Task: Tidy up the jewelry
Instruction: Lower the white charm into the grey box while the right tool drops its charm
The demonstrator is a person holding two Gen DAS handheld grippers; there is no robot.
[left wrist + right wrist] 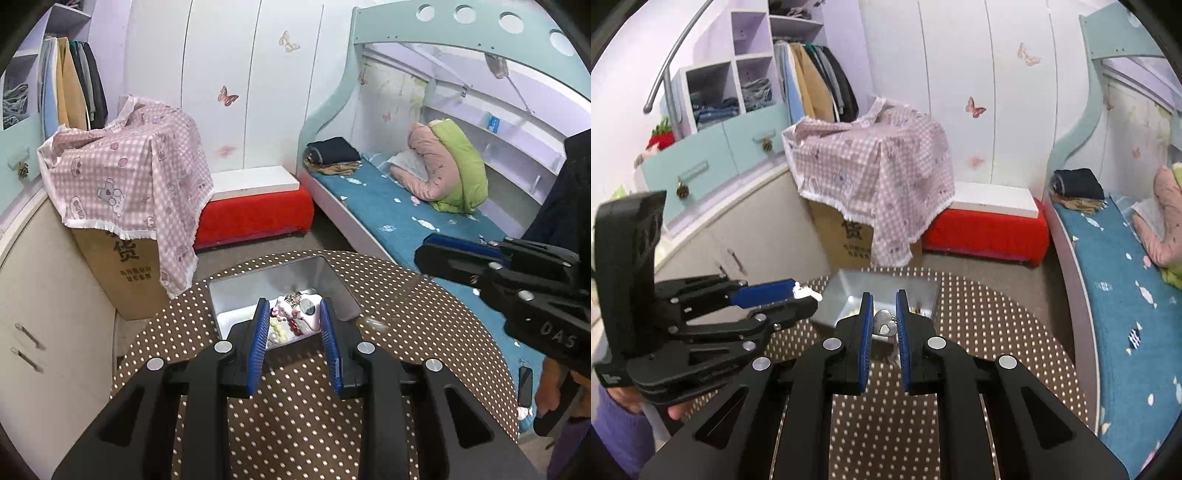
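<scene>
Evidently, step in hand: both grippers are lifted above the metal tray on the polka-dot table, each carrying a piece of jewelry, so a sorting or transfer step looks to be under way.
Left gripper: jaws partly apart, closed on a small white and pink ornament; in the right wrist view the same piece shows as a pale tip at its blue pads.
Right gripper: jaws nearly together, pinching a silver heart pendant between the blue pads.
Jewelry left behind: a red beaded piece and some pale items lie in the tray under the left gripper; I cannot make them out further.
Destination: no separate box or stand shows in either view, so I cannot tell where the held pieces belong.
Next move: probably carry each piece to its place and lower it gently before letting go, keeping the pendant from swinging or slipping.
</scene>
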